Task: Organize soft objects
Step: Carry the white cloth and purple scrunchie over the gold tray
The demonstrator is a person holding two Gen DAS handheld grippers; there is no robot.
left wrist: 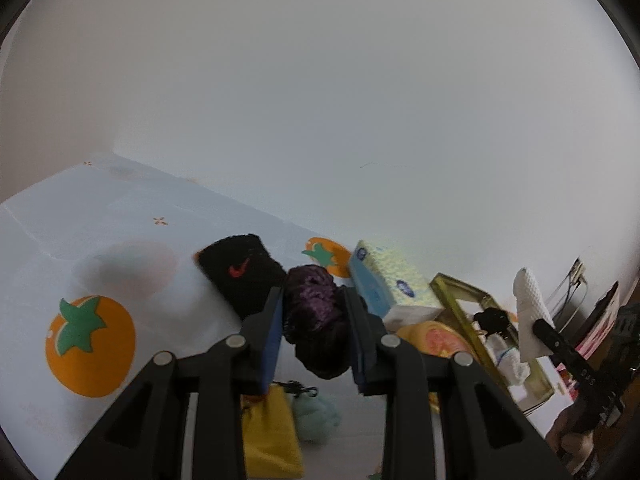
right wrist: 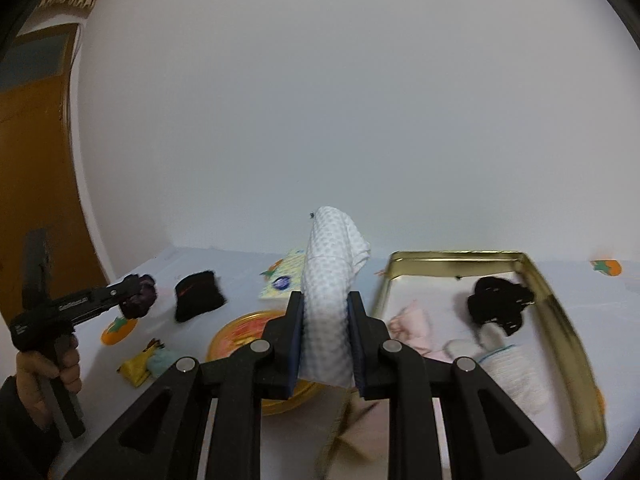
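My left gripper is shut on a dark purple knitted bundle, held above the tablecloth; the right wrist view shows that bundle at the far left. My right gripper is shut on a white waffle-weave cloth, which stands up between the pads; in the left wrist view the same cloth shows at the right. A gold tin tray lies to the right and holds a black fabric item, a pink cloth and a white striped sock.
On the white cloth with orange fruit prints lie a black wristband with a red logo, a tissue pack, a yellow pouch, a mint soft item and a round yellow lid. A wall stands behind.
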